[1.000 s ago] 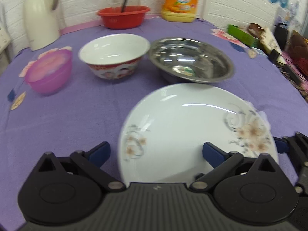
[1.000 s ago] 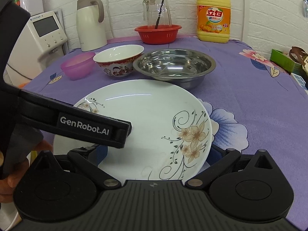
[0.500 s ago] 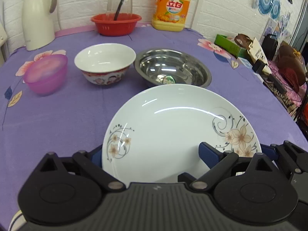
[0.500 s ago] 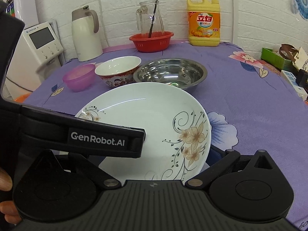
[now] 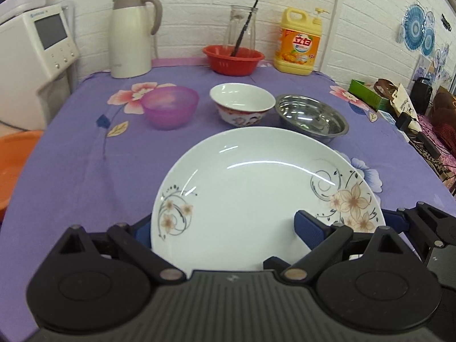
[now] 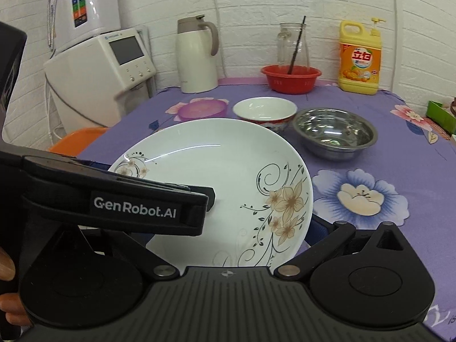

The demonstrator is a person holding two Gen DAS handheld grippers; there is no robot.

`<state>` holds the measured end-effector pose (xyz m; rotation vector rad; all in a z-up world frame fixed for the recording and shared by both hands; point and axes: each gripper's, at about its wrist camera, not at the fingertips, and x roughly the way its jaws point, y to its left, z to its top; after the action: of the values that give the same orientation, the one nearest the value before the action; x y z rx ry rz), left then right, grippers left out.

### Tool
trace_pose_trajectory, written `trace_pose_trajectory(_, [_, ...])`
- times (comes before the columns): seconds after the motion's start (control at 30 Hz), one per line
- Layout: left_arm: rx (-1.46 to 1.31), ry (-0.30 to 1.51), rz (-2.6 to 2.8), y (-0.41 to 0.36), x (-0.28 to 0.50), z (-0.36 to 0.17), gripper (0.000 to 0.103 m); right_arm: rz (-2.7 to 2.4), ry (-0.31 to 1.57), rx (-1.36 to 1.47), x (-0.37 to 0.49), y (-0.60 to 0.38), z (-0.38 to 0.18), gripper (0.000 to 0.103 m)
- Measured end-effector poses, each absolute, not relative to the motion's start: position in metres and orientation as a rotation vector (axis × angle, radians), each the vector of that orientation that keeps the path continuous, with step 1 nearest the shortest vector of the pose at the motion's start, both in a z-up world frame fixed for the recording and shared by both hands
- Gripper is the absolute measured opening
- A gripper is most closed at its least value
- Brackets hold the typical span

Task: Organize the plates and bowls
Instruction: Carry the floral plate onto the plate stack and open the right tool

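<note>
I hold the white plate (image 5: 256,193) with both tongs, above the purple tablecloth (image 5: 71,171). The left gripper (image 5: 225,228) grips its near edge with wide jaws, one blue finger (image 5: 306,226) on top. The right gripper (image 6: 228,228) holds the flowered side. Behind the plate stand the pink bowl (image 5: 170,107), the white bowl (image 5: 242,104) and the steel bowl (image 5: 312,118) in a row.

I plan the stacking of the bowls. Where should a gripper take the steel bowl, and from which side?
Grip the steel bowl by its thin near rim, one finger inside, one outside, coming from above. It stands upright and open, probably too wide to span, and the ceramic bowl crowds its left side.
</note>
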<state>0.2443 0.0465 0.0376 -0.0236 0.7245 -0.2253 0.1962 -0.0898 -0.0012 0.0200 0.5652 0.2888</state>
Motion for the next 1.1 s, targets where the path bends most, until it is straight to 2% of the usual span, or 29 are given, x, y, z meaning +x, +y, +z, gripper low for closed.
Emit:
trace_pose_trajectory(0.27, [-0.029, 0.71, -0.176, 0.084, 0.2, 0.013, 0.094, 0.371, 0.607, -0.06, 0.172, -0.048, -0.018, 0.103])
trace_pose_trajectory(0.63, [0.041, 0.622, -0.163, 0.082, 0.183, 0.01, 0.097, 0.371, 0.621, -0.109, 0.167, -0.042, -0.029, 0.103])
trace_pose_trajectory(0.87, [0.006, 0.565, -0.144, 0.085, 0.188, 0.03, 0.099, 0.335, 0.533, -0.051, 0.165, -0.062, -0.016, 0.103])
trace_pose_trajectory(1.1, [-0.015, 0.578, -0.141, 0.071, 0.206, 0.035, 0.099, 0.257, 0.552, 0.084, 0.177, -0.108, -0.014, 0.103])
